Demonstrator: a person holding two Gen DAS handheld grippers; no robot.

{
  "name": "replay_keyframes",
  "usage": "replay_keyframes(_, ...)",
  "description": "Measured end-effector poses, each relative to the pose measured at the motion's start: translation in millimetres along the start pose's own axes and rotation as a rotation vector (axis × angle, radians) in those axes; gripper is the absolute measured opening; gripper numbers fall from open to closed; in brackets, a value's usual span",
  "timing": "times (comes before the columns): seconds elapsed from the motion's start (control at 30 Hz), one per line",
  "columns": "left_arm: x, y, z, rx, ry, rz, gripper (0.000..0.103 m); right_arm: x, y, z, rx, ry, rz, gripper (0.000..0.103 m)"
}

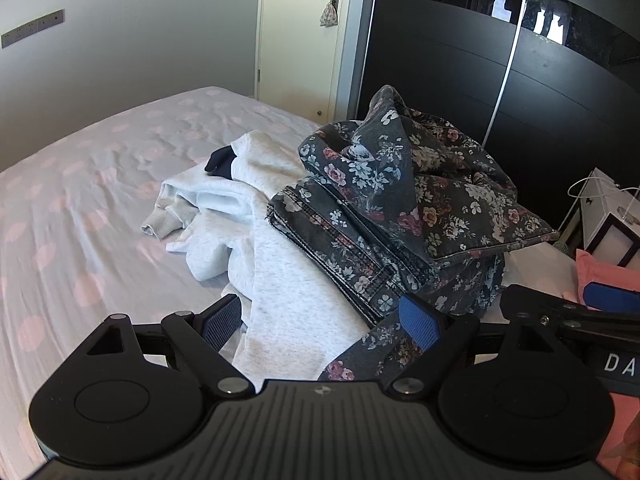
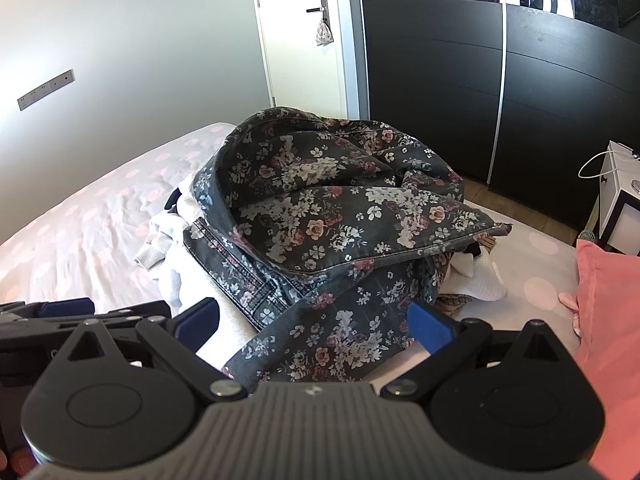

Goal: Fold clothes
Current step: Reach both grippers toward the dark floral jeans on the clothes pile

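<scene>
A dark floral denim garment [image 1: 404,204] lies crumpled on top of a pile on the bed; it also fills the middle of the right wrist view [image 2: 332,208]. Under it lies a light grey sweatshirt [image 1: 276,276] with a cuff sticking out left, also seen in the right wrist view [image 2: 160,240]. My left gripper [image 1: 320,320] is open, its jaws astride the near edge of the sweatshirt and a floral flap. My right gripper [image 2: 316,320] is open, with a floral flap lying between its jaws. Neither grips cloth.
The bed sheet [image 1: 80,208] is pale with pink dots. A pink pillow [image 2: 612,320] lies at the right. A white nightstand [image 2: 624,204] with a cable stands beyond it. Dark wardrobe doors [image 2: 520,80] and a white door [image 2: 304,40] are behind the bed.
</scene>
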State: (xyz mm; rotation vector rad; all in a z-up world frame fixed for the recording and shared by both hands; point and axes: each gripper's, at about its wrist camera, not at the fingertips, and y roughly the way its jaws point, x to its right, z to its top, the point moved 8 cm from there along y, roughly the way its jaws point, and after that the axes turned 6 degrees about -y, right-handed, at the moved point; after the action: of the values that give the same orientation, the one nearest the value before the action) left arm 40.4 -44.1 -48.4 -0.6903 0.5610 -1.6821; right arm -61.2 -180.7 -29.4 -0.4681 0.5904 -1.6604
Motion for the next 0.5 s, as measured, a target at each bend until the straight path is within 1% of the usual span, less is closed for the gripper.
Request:
replay_keyframes(0.33,-1,11,0,-0.022,0.008,0.033,0.087,0,11,1,-0.004,-0.017,0.044,0.101)
replay_keyframes(0.5,-3,21,4,-0.022,-0.002,0.026,0.087,5,22,2,-0.004,-0.032,0.052,0.101)
